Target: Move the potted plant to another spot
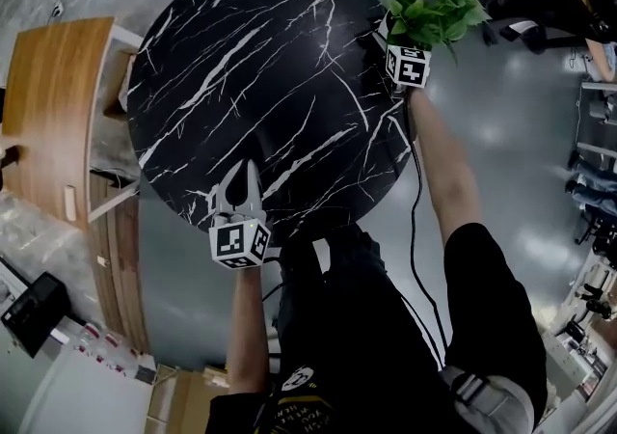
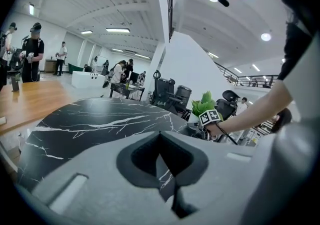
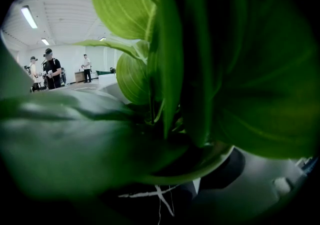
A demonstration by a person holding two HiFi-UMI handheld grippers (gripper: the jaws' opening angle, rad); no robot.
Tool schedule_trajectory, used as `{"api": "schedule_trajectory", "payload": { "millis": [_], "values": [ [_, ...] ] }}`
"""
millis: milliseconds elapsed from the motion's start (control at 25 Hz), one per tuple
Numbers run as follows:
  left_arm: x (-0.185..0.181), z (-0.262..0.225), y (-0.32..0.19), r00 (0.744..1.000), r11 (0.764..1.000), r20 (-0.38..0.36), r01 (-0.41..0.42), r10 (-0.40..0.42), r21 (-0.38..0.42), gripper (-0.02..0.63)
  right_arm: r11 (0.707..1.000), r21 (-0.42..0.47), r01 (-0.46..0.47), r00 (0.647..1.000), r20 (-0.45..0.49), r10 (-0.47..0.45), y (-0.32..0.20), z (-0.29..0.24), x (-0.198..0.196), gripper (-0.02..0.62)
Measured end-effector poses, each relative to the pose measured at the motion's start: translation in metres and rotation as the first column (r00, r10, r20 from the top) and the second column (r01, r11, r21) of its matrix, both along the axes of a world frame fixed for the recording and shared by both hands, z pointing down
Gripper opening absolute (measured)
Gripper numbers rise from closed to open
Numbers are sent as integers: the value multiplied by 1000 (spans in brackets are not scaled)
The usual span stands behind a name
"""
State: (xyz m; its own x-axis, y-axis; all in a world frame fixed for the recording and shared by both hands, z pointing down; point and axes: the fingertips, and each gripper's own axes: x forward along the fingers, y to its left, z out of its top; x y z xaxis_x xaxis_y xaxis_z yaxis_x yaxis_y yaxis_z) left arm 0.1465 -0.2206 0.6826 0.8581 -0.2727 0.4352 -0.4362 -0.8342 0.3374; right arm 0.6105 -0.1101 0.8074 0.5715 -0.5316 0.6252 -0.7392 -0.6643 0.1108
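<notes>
Site: a round black marble table [image 1: 260, 66] with white veining; a wooden counter [image 1: 53, 104] stands to its left.

Task item: the potted plant [image 1: 436, 0] is at the table's far right edge, its green leaves reaching out over the grey floor.

Right gripper [image 1: 403, 48]: extended on a straight arm to the plant, with its marker cube just on the near side of the foliage. In the right gripper view the leaves fill the frame and the pot rim sits directly ahead, close in. The leaves cover the jaws, so a grasp on the pot cannot be confirmed.

Left gripper [image 1: 248, 170]: over the table's near edge, well apart from the plant, jaws clenched together and holding nothing.
</notes>
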Motion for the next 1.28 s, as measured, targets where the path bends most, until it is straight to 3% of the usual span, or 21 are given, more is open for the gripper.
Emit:
{"api": "schedule_trajectory", "payload": {
  "millis": [680, 1040, 1160, 1280],
  "values": [
    [-27, 2, 36, 998, 998, 5, -60, 60, -2, 5, 999, -23, 44, 998, -36, -45, 44, 4, -57, 500],
    [-26, -4, 51, 996, 996, -3, -88, 88, -7, 5, 999, -21, 43, 999, 28, -42, 69, 6, -103, 500],
    [-16, -13, 63, 992, 993, -12, -122, 122, 0, 5, 998, 31, 46, 998, 52, -47, 84, -11, -147, 437],
    [-1, -31, 84, 984, 985, -31, -173, 173, 12, 5, 992, 109, 69, 994, 82, -79, 100, -52, -215, 281]
  ]
}}
